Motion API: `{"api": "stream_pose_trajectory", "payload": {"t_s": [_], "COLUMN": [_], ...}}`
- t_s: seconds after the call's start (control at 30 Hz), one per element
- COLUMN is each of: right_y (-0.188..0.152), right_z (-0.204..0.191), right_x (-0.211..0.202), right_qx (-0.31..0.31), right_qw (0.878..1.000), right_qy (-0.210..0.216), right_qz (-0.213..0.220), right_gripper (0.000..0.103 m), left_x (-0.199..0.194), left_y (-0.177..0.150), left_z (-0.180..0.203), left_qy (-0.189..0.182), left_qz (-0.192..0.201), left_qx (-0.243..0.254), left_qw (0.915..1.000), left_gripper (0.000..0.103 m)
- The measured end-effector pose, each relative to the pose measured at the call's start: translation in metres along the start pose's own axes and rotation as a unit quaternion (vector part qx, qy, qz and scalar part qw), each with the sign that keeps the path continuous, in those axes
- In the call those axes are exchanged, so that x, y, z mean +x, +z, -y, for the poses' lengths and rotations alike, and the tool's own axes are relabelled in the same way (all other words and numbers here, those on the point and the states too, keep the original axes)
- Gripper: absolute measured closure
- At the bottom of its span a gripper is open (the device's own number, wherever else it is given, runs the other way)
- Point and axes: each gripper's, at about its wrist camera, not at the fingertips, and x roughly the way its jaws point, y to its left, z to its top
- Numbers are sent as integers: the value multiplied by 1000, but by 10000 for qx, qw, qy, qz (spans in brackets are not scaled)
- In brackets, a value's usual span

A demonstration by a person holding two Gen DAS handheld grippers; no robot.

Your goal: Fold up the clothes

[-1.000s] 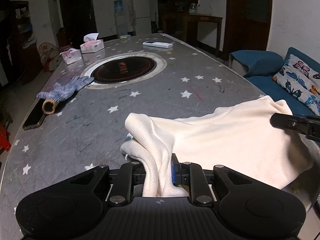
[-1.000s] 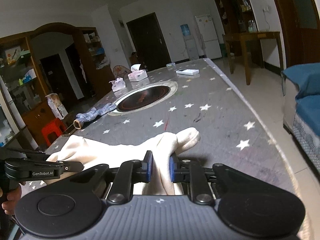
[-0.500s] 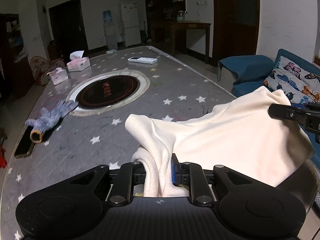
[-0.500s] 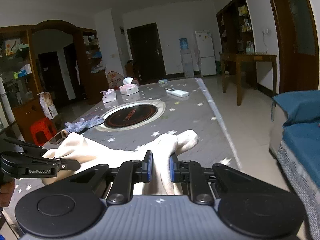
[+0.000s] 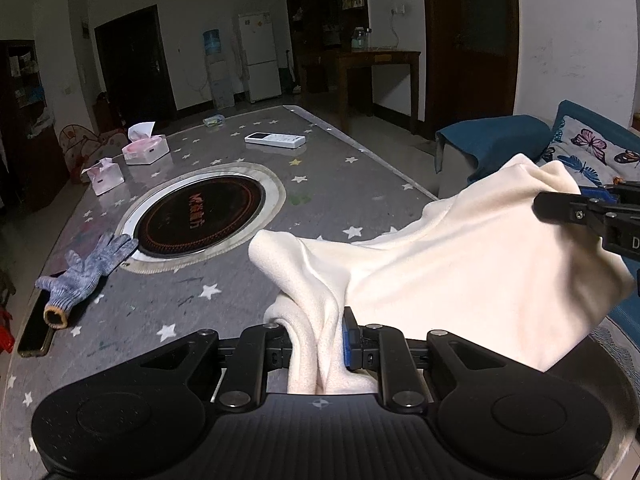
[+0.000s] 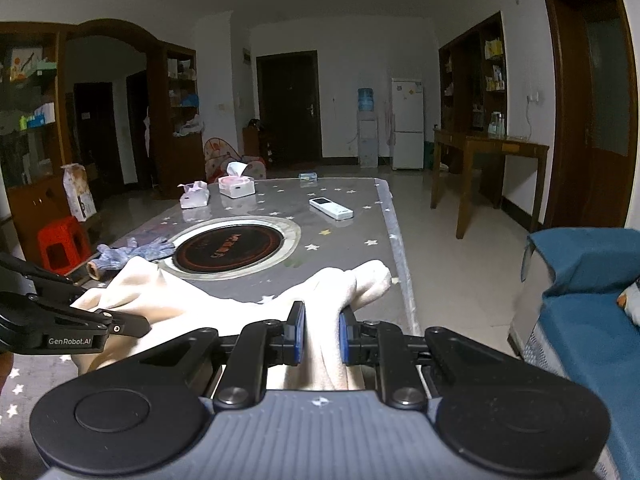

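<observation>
Both grippers have come up w/ the cloth (image 5: pixel 460 264): left gripper (image 5: pixel 318 344) and right gripper (image 6: pixel 322 338) each pinch a bunched edge, so it now hangs spread between them above the table (image 5: pixel 328 184) near edge, likely being opened out to lay flat for a fold. Vs 1 s ago it sagged onto the table; more tabletop shows under it now.

You hold the cloth (image 5: pixel 460 256) between your left gripper (image 5: pixel 318 344) and right gripper (image 6: pixel 322 336), above the table's (image 5: pixel 224 280) near edge. Behind it lies the round hob (image 5: pixel 200 212); the glove (image 5: pixel 84 272) is left of it, the remote (image 5: pixel 275 139) behind.
</observation>
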Motion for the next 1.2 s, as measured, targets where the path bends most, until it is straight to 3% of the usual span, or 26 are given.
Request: {"api": "stream_pose_trajectory", "payload": {"t_s": [0.87,1.2], "right_y": [-23,-37], "right_z": [25,32], "right_x": [62,80], "right_qx": [-37,43], "right_qw": [9969,9930], "right_qy": [-50,-149], "right_qz": [-787,-1172], "right_gripper": [88,85], "left_x": [61,67], "left_y": [-11,-16], "left_z": [2,-3], "left_qy": [-30,70], "left_qz": [-651,-729], "left_qx": [-98,-97], "left_qw": [9978,9973], "left_gripper": [79,61]}}
